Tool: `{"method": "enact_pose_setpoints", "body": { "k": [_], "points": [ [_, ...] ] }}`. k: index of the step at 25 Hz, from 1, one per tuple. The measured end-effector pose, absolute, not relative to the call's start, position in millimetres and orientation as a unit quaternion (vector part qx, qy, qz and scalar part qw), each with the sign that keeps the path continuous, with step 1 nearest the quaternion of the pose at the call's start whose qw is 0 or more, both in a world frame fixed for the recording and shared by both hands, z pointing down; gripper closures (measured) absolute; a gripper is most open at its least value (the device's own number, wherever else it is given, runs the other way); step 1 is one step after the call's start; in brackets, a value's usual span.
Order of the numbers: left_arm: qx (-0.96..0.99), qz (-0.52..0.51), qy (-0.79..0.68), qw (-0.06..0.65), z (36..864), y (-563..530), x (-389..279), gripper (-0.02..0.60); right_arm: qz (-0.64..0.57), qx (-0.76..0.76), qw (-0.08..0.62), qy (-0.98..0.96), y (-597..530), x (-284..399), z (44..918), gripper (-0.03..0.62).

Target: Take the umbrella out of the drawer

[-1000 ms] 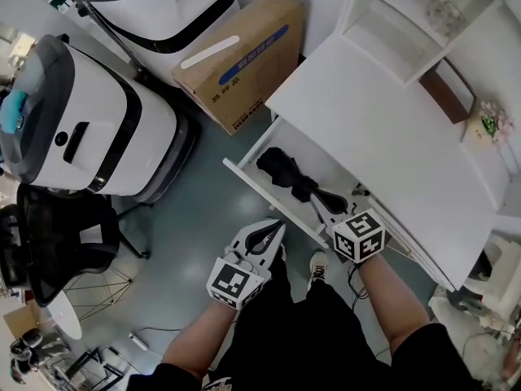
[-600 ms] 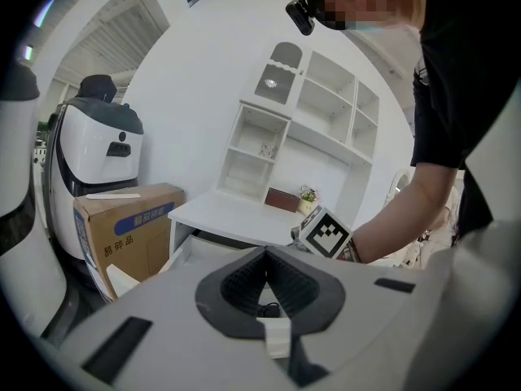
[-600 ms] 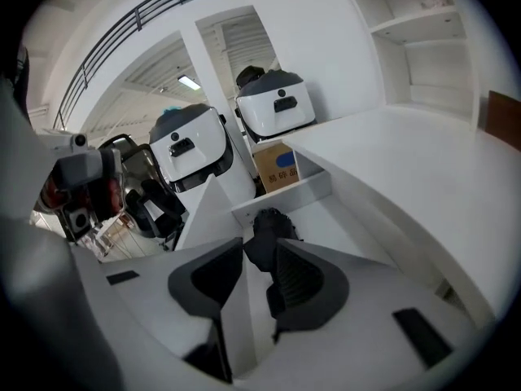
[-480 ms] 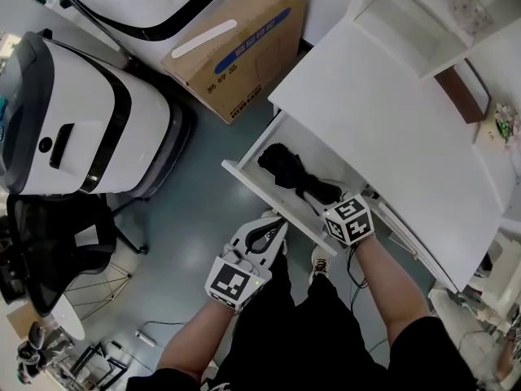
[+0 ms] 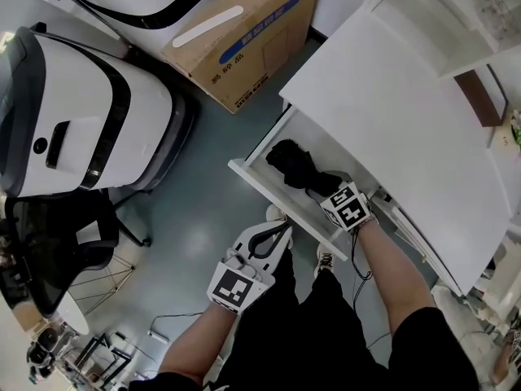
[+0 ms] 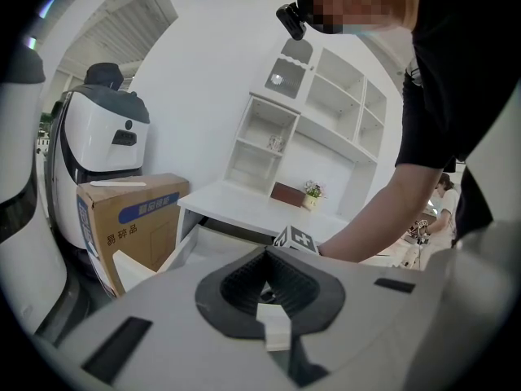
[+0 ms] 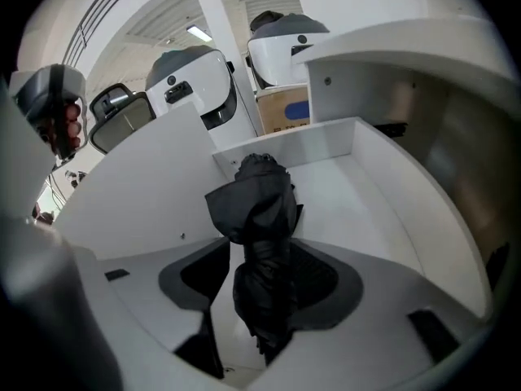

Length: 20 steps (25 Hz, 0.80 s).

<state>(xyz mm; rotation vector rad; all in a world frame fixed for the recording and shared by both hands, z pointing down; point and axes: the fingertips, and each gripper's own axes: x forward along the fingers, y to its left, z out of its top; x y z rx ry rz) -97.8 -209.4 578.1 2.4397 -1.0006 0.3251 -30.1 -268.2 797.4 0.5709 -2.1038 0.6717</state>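
Umbrella in open drawer under desk

Person, partly seen from above: black short-sleeved top, black trousers, pale lace-up shoes; small black camera mounted at the head. Left gripper and right gripper: smooth white-grey shells, fingers lined with black ribbed pads. Each carries a marker cube, white with black square-patterned faces.
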Motion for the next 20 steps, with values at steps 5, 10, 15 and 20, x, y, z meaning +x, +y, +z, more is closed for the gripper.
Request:
{"method": "enact_pose_setpoints", "body": {
  "k": [5,10,15,20],
  "points": [
    [0.888,0.115,-0.369,0.248,583,-213,-103,0.578,0.262,0.204,0.439,-0.834,-269,-33,817,0.365],
    [0.882,0.112,-0.375,0.261,590,-215,-110,0.578,0.241,0.185,0.467,-0.83,-273,-36,830,0.36],
    [0.881,0.11,-0.376,0.263,592,-217,-113,0.578,0.244,0.165,0.475,-0.829,-272,-42,838,0.344],
    [0.878,0.109,-0.381,0.269,595,-220,-116,0.578,0.246,0.161,0.477,-0.828,-273,-45,848,0.334]
  ]
}}
